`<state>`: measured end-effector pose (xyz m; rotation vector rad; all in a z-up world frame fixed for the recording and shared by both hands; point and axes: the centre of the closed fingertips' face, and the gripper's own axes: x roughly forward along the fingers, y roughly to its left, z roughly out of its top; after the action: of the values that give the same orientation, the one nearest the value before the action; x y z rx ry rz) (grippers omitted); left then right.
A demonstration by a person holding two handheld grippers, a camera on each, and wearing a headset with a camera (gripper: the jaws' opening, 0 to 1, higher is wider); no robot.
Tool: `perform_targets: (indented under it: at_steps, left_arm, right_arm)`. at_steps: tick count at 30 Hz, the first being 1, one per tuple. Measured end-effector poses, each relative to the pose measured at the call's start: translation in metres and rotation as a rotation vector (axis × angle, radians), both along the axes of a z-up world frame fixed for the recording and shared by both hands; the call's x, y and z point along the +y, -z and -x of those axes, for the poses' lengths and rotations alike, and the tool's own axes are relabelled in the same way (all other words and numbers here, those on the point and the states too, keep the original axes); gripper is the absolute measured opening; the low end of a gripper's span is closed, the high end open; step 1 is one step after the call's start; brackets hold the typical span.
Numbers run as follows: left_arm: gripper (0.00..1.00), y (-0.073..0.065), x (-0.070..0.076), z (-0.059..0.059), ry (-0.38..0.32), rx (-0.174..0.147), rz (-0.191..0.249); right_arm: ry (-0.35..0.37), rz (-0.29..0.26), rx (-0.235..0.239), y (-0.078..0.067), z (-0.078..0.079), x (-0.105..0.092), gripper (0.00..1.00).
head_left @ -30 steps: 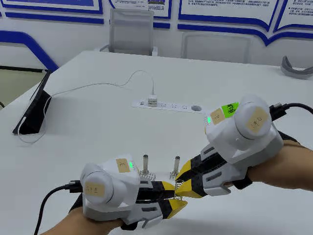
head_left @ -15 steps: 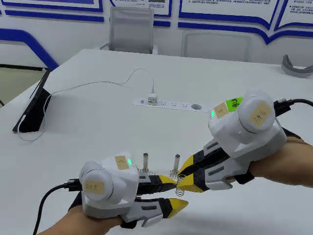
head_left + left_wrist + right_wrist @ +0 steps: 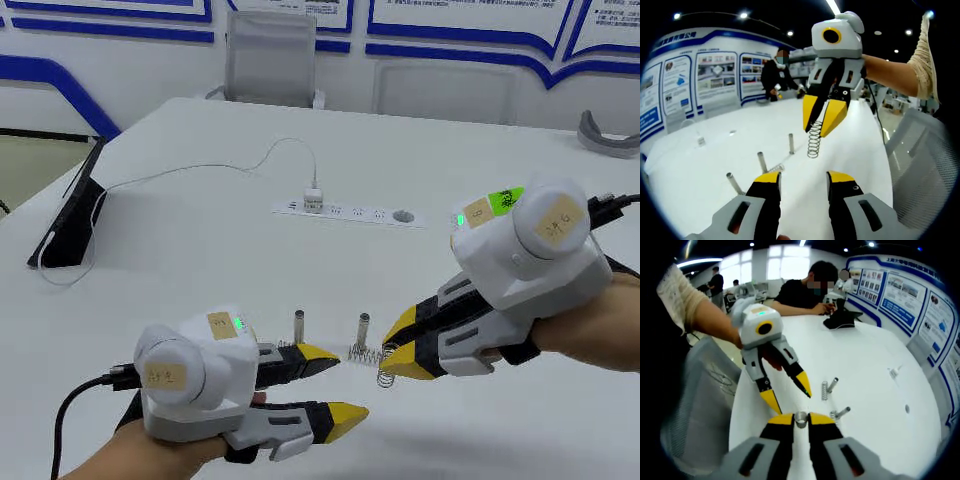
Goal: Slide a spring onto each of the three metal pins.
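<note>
Two upright metal pins [image 3: 298,325] [image 3: 363,328] stand on the white table [image 3: 200,250]. In the left gripper view three pins [image 3: 791,143] [image 3: 761,161] [image 3: 733,182] stand in a row. A loose spring [image 3: 366,353] lies by the right pin's foot. My right gripper [image 3: 386,366] is shut on another spring [image 3: 384,378], which hangs from its yellow tips just right of the pins. The held spring [image 3: 813,141] dangles in front of my left gripper [image 3: 804,176]. My left gripper [image 3: 350,385] is open, with nothing between its jaws, near the table's front edge.
A white power strip [image 3: 345,213] with a plugged cable lies at mid table. A dark tablet [image 3: 70,220] leans at the left edge. Chairs [image 3: 268,58] stand behind the table. A person [image 3: 812,290] sits at the far end in the right gripper view.
The grippers were together over the spring; my left gripper opened and drew back to the left. My right gripper moved right and up, carrying the spring.
</note>
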<state>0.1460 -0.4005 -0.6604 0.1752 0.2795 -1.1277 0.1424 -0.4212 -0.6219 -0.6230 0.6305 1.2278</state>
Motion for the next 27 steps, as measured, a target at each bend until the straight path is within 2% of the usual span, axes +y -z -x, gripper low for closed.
perform_targets:
  at_steps: [15,27]
  left_arm:
    - [0.44,0.001,0.025,-0.009,-0.080,0.015,0.009]
    - [0.47,0.003,0.038,-0.013,-0.123,0.023,0.009]
  right_arm:
    - [0.058,-0.004,-0.003,-0.002,-0.010,-0.017,0.12]
    - [0.111,-0.010,-0.009,-0.005,-0.022,-0.035,0.12]
